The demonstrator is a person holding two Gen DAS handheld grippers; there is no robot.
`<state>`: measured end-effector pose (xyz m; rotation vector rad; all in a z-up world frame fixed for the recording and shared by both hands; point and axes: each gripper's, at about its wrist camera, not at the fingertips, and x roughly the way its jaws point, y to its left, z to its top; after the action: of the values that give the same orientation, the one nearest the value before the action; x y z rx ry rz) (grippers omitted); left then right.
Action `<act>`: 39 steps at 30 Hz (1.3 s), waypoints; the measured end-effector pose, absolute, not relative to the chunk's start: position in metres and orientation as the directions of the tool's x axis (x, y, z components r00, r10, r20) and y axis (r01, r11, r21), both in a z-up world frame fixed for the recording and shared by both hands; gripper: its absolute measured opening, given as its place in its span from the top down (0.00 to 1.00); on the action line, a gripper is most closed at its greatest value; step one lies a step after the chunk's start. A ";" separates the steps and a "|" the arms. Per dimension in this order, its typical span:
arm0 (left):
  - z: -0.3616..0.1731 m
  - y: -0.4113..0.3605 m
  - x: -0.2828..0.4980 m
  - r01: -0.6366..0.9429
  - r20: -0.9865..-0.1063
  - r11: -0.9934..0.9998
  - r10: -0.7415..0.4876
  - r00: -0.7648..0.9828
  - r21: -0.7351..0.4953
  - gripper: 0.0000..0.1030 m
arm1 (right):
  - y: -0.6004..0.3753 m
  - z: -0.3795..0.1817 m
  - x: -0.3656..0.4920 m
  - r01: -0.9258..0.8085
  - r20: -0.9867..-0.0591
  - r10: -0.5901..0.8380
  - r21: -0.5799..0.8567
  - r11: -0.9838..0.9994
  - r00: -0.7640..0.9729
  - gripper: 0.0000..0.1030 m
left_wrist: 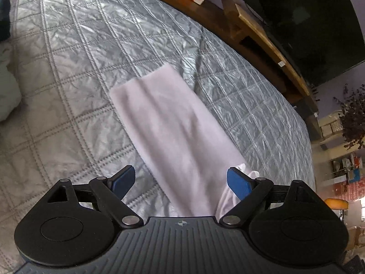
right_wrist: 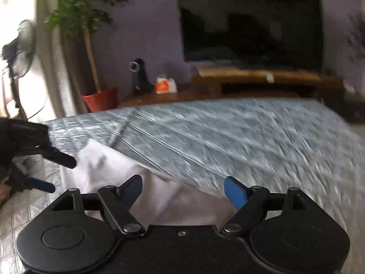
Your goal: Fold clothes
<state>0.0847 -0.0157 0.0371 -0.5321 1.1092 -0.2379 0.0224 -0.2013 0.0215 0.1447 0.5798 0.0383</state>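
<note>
On the quilted grey bedspread (left_wrist: pixel 75 52), one pale folded garment (left_wrist: pixel 168 123) lies flat between two wide-open grippers.

Left gripper (left_wrist: pixel 181 180) has its two blue-padded fingers spread far apart and holds nothing; the garment's long strip runs between them, and a bunched white fold sits just beside the right-hand pad. Right gripper (right_wrist: pixel 183 190) is likewise spread wide and empty above the garment's rumpled near end, though that view is blurred. Its camera also catches the left gripper at the frame's left edge. Beyond the bed: one dark television (right_wrist: pixel 251 22), one wooden stand (right_wrist: pixel 262 77), one potted plant (right_wrist: pixel 86 11), one fan (right_wrist: pixel 22 48).
</note>
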 end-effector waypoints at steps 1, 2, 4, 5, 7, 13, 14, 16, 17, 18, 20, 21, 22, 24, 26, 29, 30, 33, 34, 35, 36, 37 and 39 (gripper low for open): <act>0.038 -0.018 0.083 -0.074 -0.785 0.852 -0.440 0.437 -0.519 0.11 | -0.206 0.023 0.019 0.005 -0.541 0.086 0.165 0.986 0.837 0.25; 0.038 -0.021 0.081 -0.070 -0.784 0.853 -0.441 0.437 -0.518 0.11 | -0.211 0.025 0.015 0.005 -0.538 0.093 0.177 0.984 0.838 0.25; 0.040 -0.025 0.081 -0.062 -0.786 0.855 -0.442 0.432 -0.515 0.11 | -0.216 0.032 0.003 -0.011 -0.524 0.094 0.159 0.987 0.846 0.24; 0.040 -0.027 0.080 -0.057 -0.788 0.857 -0.443 0.428 -0.513 0.11 | -0.216 0.034 -0.001 -0.032 -0.531 0.095 0.127 0.991 0.842 0.24; 0.040 -0.029 0.079 -0.047 -0.788 0.858 -0.446 0.424 -0.511 0.11 | -0.217 0.036 -0.008 -0.079 -0.544 0.102 0.066 0.995 0.833 0.24; 0.042 -0.031 0.074 -0.042 -0.784 0.856 -0.451 0.427 -0.516 0.11 | -0.205 0.040 -0.007 -0.370 -0.615 0.305 0.023 0.929 0.727 0.24; 0.042 -0.032 0.072 -0.042 -0.784 0.856 -0.451 0.426 -0.515 0.11 | -0.200 0.039 -0.001 -0.415 -0.639 0.312 -0.012 0.910 0.703 0.23; 0.041 -0.036 0.067 -0.041 -0.785 0.856 -0.451 0.424 -0.515 0.11 | -0.190 0.039 0.012 -0.504 -0.688 0.319 -0.078 0.860 0.652 0.22; 0.041 -0.037 0.065 -0.041 -0.786 0.857 -0.451 0.423 -0.514 0.11 | -0.184 0.039 0.018 -0.547 -0.712 0.319 -0.108 0.830 0.626 0.22; 0.040 -0.039 0.062 -0.041 -0.786 0.857 -0.452 0.422 -0.514 0.11 | -0.180 0.038 0.024 -0.583 -0.732 0.320 -0.128 0.802 0.601 0.22; 0.040 -0.037 0.066 -0.039 -0.787 0.857 -0.452 0.420 -0.513 0.11 | -0.181 0.037 0.038 -0.614 -0.752 0.341 -0.107 0.782 0.565 0.19; 0.040 -0.037 0.067 -0.037 -0.787 0.857 -0.453 0.419 -0.513 0.11 | -0.182 0.036 0.045 -0.625 -0.759 0.348 -0.098 0.775 0.550 0.17; 0.041 -0.036 0.067 -0.035 -0.787 0.858 -0.454 0.417 -0.513 0.11 | -0.185 0.035 0.051 -0.615 -0.754 0.346 -0.096 0.783 0.558 0.17; 0.041 -0.038 0.065 -0.028 -0.787 0.858 -0.458 0.413 -0.513 0.11 | -0.195 0.034 0.061 -0.568 -0.725 0.341 -0.084 0.819 0.598 0.16; 0.041 -0.040 0.064 -0.021 -0.789 0.859 -0.460 0.407 -0.512 0.11 | -0.207 0.030 0.072 -0.537 -0.726 0.383 0.023 0.844 0.571 0.17; 0.039 -0.046 0.064 -0.010 -0.794 0.864 -0.459 0.397 -0.504 0.11 | -0.209 0.019 0.079 -0.538 -0.766 0.363 0.026 0.842 0.531 0.18; 0.038 -0.048 0.064 -0.006 -0.796 0.865 -0.459 0.394 -0.502 0.11 | -0.210 0.013 0.082 -0.537 -0.787 0.356 0.037 0.843 0.504 0.20; 0.036 -0.054 0.064 0.005 -0.802 0.869 -0.458 0.384 -0.494 0.11 | -0.217 0.007 0.087 -0.523 -0.797 0.381 0.097 0.847 0.469 0.26; 0.035 -0.056 0.064 0.009 -0.804 0.871 -0.458 0.380 -0.492 0.11 | -0.220 0.007 0.087 -0.518 -0.795 0.385 0.106 0.849 0.468 0.31; 0.035 -0.058 0.064 0.013 -0.805 0.872 -0.457 0.377 -0.489 0.11 | -0.220 0.009 0.088 -0.518 -0.799 0.383 0.107 0.848 0.463 0.39; 0.034 -0.060 0.064 0.016 -0.807 0.873 -0.457 0.374 -0.487 0.11 | -0.221 0.011 0.088 -0.518 -0.804 0.384 0.113 0.848 0.453 0.46; 0.033 -0.062 0.064 0.020 -0.809 0.875 -0.456 0.370 -0.484 0.11 | -0.222 0.013 0.089 -0.517 -0.809 0.386 0.121 0.847 0.443 0.63; 0.032 -0.066 0.064 0.028 -0.813 0.877 -0.455 0.364 -0.479 0.11 | -0.225 0.014 0.092 -0.504 -0.817 0.381 0.130 0.854 0.434 0.82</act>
<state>0.0643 -0.0659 0.0316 -0.4216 1.1651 -0.3228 0.0922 -0.2249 0.0137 -0.1409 0.9774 0.5532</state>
